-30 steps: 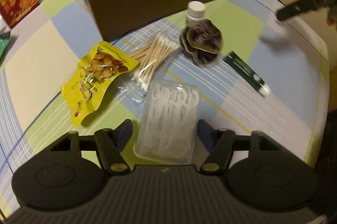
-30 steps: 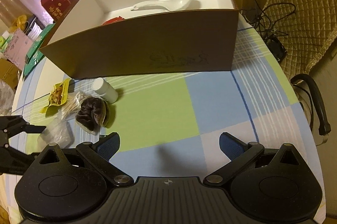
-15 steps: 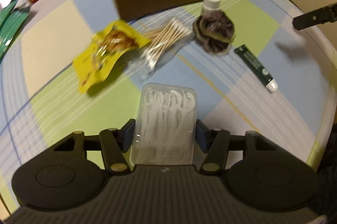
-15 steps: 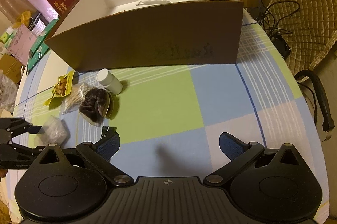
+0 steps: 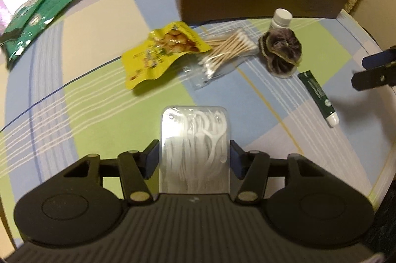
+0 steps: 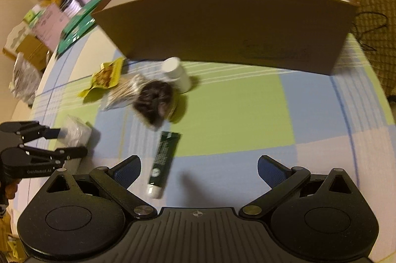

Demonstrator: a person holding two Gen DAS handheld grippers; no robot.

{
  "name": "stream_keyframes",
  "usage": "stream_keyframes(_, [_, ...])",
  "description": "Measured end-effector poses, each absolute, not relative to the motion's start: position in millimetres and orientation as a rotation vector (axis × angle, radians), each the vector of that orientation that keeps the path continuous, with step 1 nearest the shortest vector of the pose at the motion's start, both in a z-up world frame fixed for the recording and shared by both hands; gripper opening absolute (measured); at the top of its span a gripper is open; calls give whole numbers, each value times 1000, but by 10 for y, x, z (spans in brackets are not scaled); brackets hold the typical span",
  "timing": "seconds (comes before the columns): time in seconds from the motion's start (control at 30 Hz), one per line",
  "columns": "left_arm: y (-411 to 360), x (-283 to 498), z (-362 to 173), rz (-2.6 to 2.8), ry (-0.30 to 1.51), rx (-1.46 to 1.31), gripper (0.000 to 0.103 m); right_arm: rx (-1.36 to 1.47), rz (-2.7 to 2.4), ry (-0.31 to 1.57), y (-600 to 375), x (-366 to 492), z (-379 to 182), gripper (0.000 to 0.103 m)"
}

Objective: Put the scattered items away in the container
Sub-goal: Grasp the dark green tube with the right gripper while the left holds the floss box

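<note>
Left gripper (image 5: pixel 194 155): is being kept clamped on the clear box of floss picks (image 5: pixel 195 139), its jaws having just been closing.
Snack packet (image 5: pixel 160 52): is being left beside the cotton swabs (image 5: pixel 227 50).
Scrunchie (image 5: pixel 281 52): is lying near the green tube (image 6: pixel 163 159).
Right gripper (image 6: pixel 199 170): is being held apart, empty.
Cardboard box (image 6: pixel 222 23): is standing behind everything.

Black claw (image 6: pixel 199 170), blue pads (image 6: pixel 268 170), brass screws
</note>
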State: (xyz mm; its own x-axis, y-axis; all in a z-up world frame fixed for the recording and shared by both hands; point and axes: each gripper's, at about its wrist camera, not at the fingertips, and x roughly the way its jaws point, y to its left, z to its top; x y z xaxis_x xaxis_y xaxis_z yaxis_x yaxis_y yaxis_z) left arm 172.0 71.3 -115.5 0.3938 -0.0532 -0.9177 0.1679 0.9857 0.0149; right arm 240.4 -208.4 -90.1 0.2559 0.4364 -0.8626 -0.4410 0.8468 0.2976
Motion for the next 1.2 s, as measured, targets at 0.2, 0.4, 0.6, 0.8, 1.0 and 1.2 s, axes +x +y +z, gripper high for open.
stream_keyframes(0.2, [851, 1616, -1106, -76, 1175, 71, 53, -30, 652, 1181, -1859, 2319, -958, 103])
stream_keyframes(0.4, [888, 1472, -1096, -51, 1190, 32, 53, -54, 680, 1184, -1700, 2278, -990, 103])
stream_keyframes(0.6, [922, 1353, -1121, -38, 1209, 20, 53, -84, 687, 1164, -1620, 2183, -1058, 103])
stream_keyframes(0.8, [961, 1294, -1120, -24, 1207, 6, 53, -125, 649, 1145, -1541, 2144, -1199, 68])
stream_keyframes(1.0, [945, 1283, -1139, -24, 1207, -2, 53, -153, 647, 1104, -1571, 2140, -1211, 38])
stream_keyframes(1.2, [880, 1329, -1138, -44, 1208, -1, 53, -180, 659, 1110, -1683, 2140, -1203, 20])
